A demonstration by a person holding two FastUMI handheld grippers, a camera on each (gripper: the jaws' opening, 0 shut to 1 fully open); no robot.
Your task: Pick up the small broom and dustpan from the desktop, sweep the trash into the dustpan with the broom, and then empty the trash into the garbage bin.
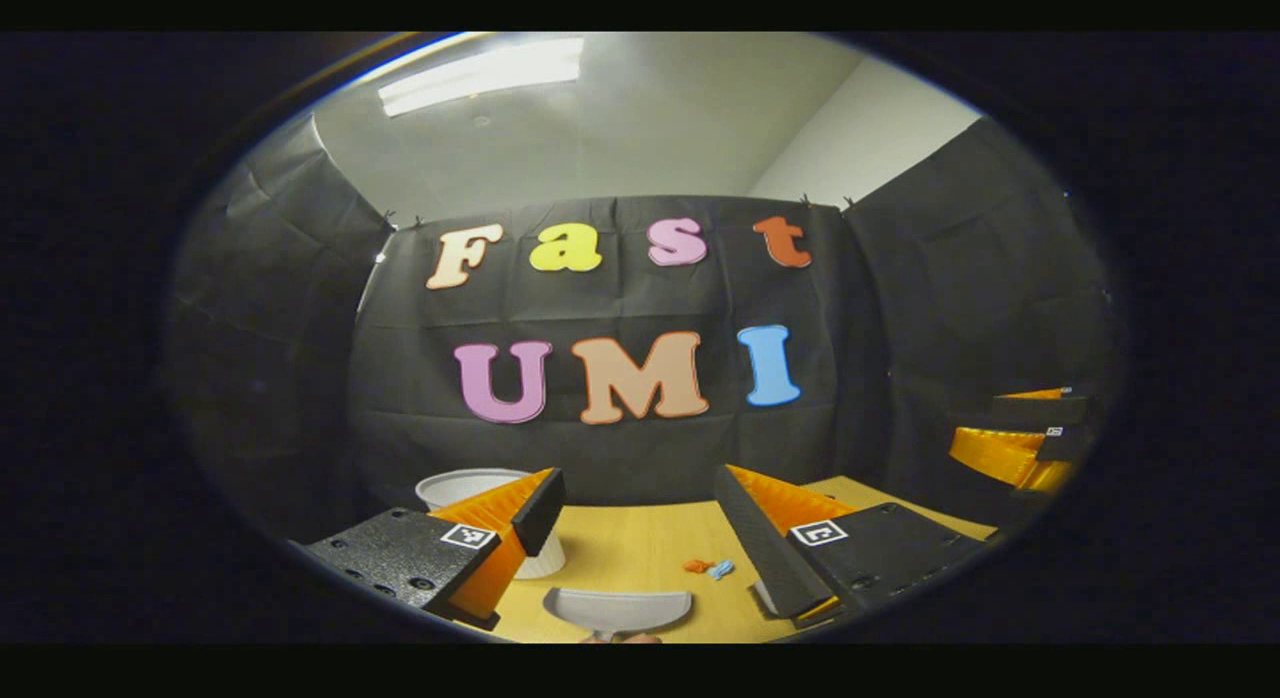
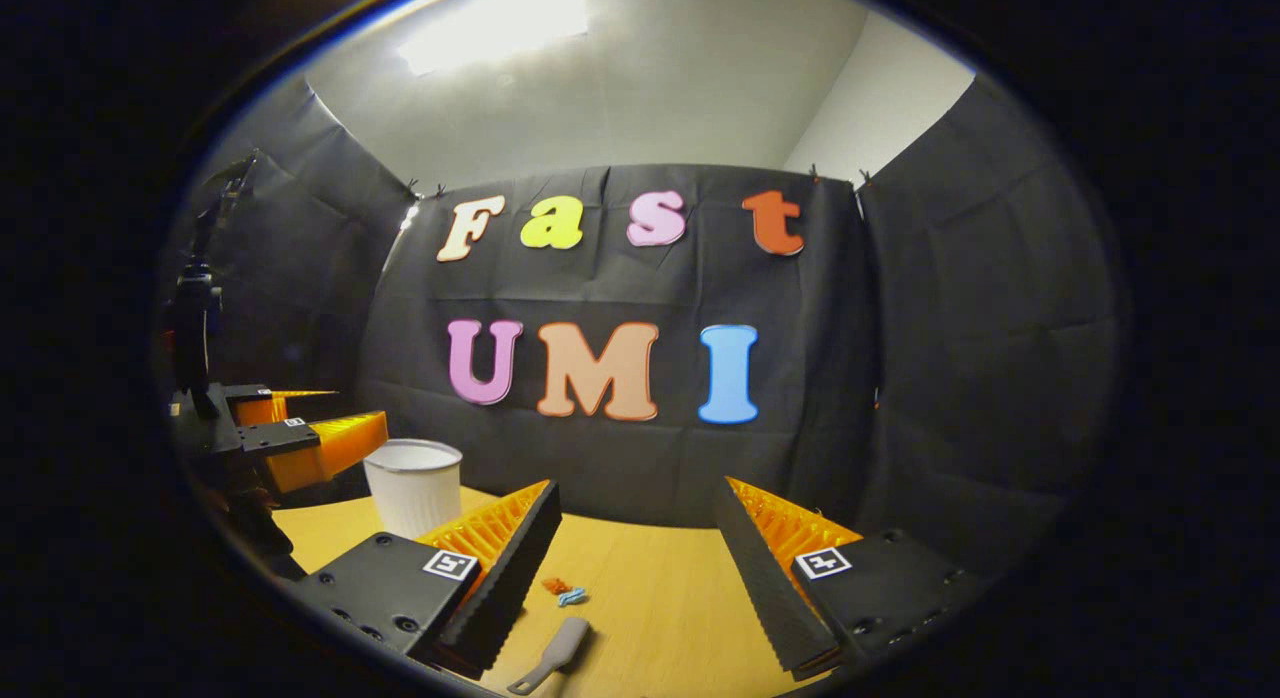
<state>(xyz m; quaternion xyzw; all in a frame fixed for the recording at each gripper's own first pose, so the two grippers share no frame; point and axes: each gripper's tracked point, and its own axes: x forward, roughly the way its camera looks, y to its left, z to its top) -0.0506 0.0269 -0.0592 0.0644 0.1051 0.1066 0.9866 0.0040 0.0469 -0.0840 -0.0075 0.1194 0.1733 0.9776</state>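
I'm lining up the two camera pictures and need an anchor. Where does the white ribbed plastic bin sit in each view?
Left gripper view: the white ribbed plastic bin stands at lower left, partly hidden behind that gripper's left finger.
Right gripper view: it stands in full view at lower left, on the wooden desktop, beside the other gripper's orange tongs.
Shared landmark: the small orange and blue scraps of trash on the desktop.

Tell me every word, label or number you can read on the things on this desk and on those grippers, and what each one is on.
No readable words or numbers on any of them.
Left gripper: small black-and-white square marker on each finger, a pattern, not text.
Right gripper: the same kind of square markers, no text.
White bin, grey dustpan, grey broom handle, the orange and blue scraps: no print visible.
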